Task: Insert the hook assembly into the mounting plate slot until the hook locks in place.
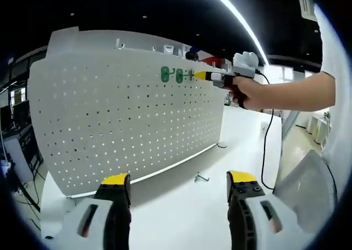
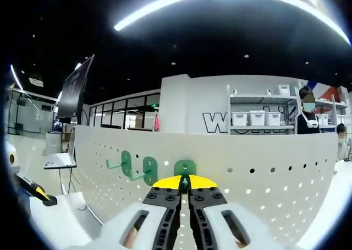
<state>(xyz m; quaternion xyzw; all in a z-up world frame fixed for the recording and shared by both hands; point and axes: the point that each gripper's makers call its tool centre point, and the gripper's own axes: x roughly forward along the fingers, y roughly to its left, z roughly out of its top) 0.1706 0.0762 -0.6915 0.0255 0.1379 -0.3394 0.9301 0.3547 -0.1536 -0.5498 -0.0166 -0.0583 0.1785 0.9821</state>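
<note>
Your right gripper (image 2: 184, 185), jaws pinched on the green hook (image 2: 185, 169), has it against the pegboard (image 1: 126, 112) at 12 o'clock; looks nearly seated, lock unconfirmed. Left gripper (image 1: 179, 185) gapes empty.

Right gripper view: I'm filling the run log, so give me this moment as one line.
right gripper shut on green hook at pegboard | left gripper open, held back | two green hooks mounted
</note>
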